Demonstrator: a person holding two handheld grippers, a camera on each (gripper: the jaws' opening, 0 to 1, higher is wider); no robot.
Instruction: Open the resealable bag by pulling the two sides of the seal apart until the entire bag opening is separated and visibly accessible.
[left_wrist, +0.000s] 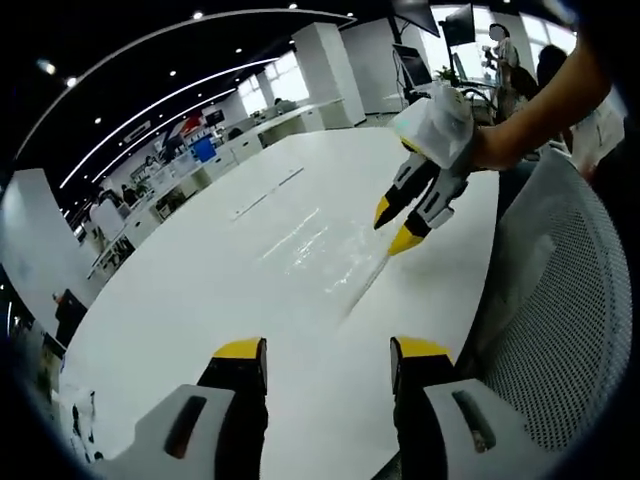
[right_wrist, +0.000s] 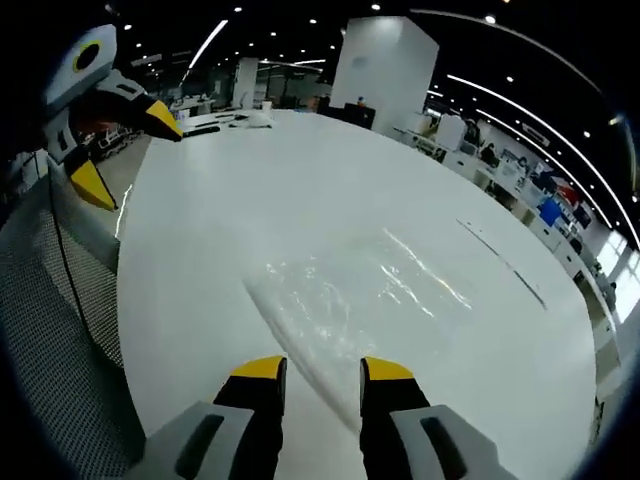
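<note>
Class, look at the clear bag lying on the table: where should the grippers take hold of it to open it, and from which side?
Probably the seal edge of the bag, the straight strip nearest the right gripper. The bag lies flat, so come in low from that edge, one gripper per side.

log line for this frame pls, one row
bag: flat on white table, seal shut | left gripper: jaws open, empty, short of bag | right gripper: jaws open, empty, over bag's near edge | stage: pre-grasp

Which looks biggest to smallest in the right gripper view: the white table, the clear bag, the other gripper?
1. White table.
2. Clear bag.
3. Left gripper, which sits farther from the camera, so its true size is unsure.
</note>
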